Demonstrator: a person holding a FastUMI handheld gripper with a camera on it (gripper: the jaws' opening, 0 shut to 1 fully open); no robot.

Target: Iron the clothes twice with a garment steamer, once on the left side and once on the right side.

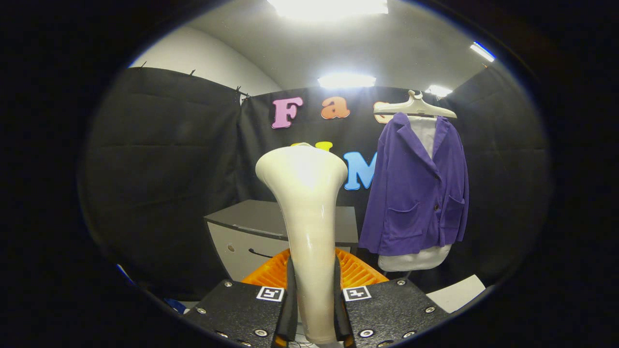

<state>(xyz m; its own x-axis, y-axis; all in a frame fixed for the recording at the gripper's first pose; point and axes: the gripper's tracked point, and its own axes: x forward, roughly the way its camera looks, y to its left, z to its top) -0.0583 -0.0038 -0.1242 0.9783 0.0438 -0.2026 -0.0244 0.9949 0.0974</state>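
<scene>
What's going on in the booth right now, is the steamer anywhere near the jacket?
The tool is shut on the white steamer head, which stands upright between its fingers. The purple jacket hangs on a hanger over a white garment, beyond the fingers and off to the right. The steamer is held well apart from the cloth, so neither side looks steamed at this moment. An orange basket and a grey cabinet sit behind the steamer.

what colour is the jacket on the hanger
Purple, over a white form; the jacket shows clearly in the gripper view, beyond the steamer the gripper holds.

black cloth walls [159,159], grey cabinet [251,232], ceiling lights [346,80]
</scene>
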